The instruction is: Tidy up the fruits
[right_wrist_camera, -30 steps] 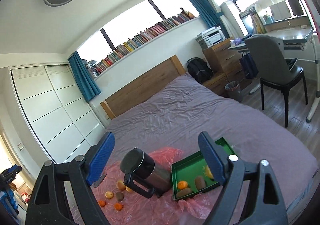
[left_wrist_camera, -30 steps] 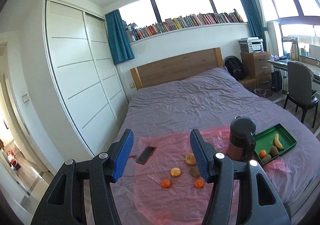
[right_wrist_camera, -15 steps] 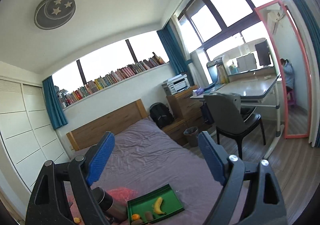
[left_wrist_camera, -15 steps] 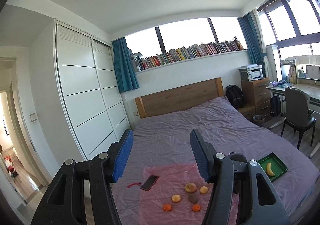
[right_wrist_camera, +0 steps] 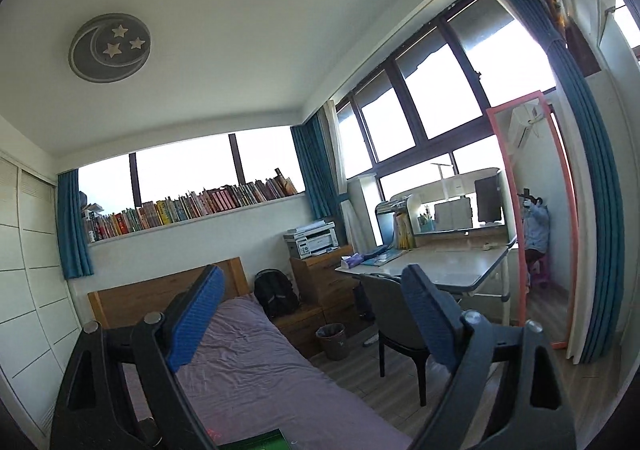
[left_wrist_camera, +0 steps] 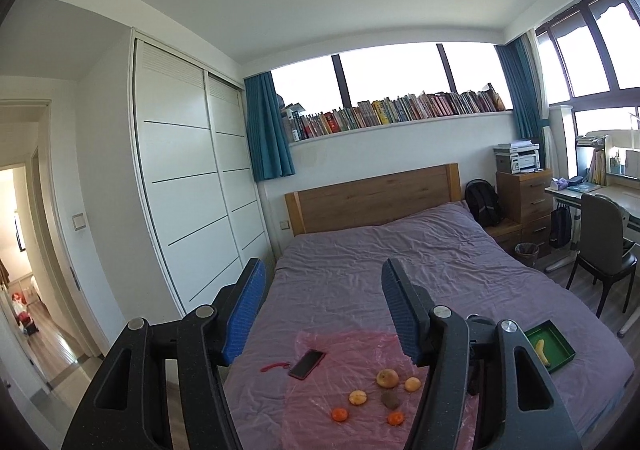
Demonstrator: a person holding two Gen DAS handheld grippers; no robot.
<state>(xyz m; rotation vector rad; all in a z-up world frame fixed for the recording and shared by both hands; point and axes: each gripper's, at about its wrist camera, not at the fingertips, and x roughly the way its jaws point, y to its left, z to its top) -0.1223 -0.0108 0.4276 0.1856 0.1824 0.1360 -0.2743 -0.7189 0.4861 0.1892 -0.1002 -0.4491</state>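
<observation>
Pulled up and back from the bed [left_wrist_camera: 400, 262] since a second ago, both views now tilted toward the ceiling. Left tongs [left_wrist_camera: 322, 282] spread apart, holding nothing, high above six loose fruits [left_wrist_camera: 387, 378] on the pink plastic sheet [left_wrist_camera: 320, 390]. Banana [left_wrist_camera: 542, 352] inside the green tray [left_wrist_camera: 560, 342], right of them. Right tongs [right_wrist_camera: 310, 290] likewise apart and empty, only a tray corner in view.

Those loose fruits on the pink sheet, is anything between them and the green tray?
Yes, a dark jug, mostly hidden behind the left gripper fingers, stands between the fruits and the green tray. Both grippers are empty.
</observation>
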